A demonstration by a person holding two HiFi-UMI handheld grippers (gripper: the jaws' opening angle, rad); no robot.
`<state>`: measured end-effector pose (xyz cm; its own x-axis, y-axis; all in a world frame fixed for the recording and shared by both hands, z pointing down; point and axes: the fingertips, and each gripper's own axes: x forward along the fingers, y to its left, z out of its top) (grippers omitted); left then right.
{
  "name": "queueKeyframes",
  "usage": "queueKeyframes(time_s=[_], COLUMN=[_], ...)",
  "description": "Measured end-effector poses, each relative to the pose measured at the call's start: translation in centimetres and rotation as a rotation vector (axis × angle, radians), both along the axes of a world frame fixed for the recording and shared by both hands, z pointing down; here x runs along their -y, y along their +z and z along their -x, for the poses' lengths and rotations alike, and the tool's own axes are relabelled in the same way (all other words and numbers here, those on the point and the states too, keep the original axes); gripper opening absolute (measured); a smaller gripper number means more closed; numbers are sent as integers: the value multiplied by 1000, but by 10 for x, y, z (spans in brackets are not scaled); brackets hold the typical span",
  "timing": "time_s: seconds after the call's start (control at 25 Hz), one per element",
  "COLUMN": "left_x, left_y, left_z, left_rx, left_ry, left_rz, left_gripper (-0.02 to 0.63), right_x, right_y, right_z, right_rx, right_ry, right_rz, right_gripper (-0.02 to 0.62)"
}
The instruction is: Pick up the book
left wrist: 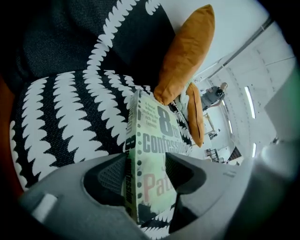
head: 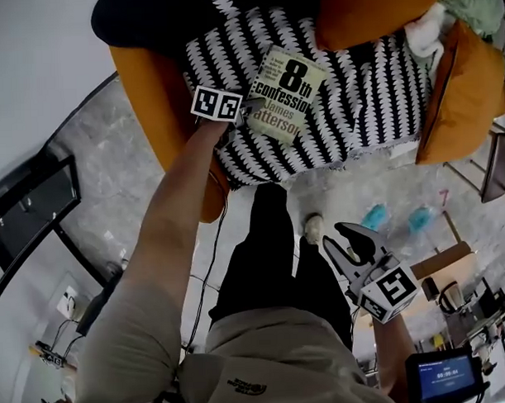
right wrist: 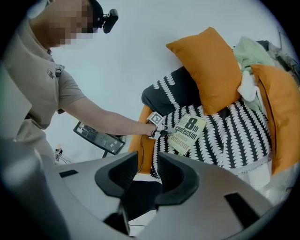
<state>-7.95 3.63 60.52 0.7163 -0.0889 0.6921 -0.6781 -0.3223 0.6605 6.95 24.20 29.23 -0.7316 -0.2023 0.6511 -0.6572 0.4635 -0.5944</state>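
The book, a pale green paperback with large black title print, lies on the black-and-white patterned seat cover of an orange armchair. My left gripper is at the book's left edge. In the left gripper view its jaws stand wide on either side of the book, and a gap shows beside the spine. The right gripper view shows the book and the left gripper from afar. My right gripper hangs low over the floor, far from the chair. Its jaws are slightly apart and hold nothing.
An orange cushion leans at the back of the seat, with an orange armrest and pale cloth at the right. My legs stand before the chair. A dark screen and cables lie left; blue objects lie on the floor.
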Motion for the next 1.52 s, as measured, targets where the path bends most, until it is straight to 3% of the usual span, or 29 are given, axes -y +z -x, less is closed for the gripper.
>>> queueKeyframes(time_s=[0.24,0.72,0.84,1.24,1.36,1.52], left_x=[1,7,8,5,4,3], left_y=[13,8,6,0,-1,4], left_z=[-1,-25,-32,-30,-29,-37], left_rx=[-22,-154,-172,-229,-216,-198], left_ry=[15,52,19,-219,-227,-169], left_rz=[15,93,129,164,143,136], left_gripper=[249,250,230,133,118,167], right_x=[-1,-6,-9,-11,-13,-20], right_y=[11,23,25,24,23,25], right_z=[1,-4,-6,-16,-16,-16], right_rx=[3,10,13,8,12,17], right_ry=[16,32,36,59,61,53], right_rz=[26,78,84,69,70,86], right_gripper=[137,137,136,135,135,135])
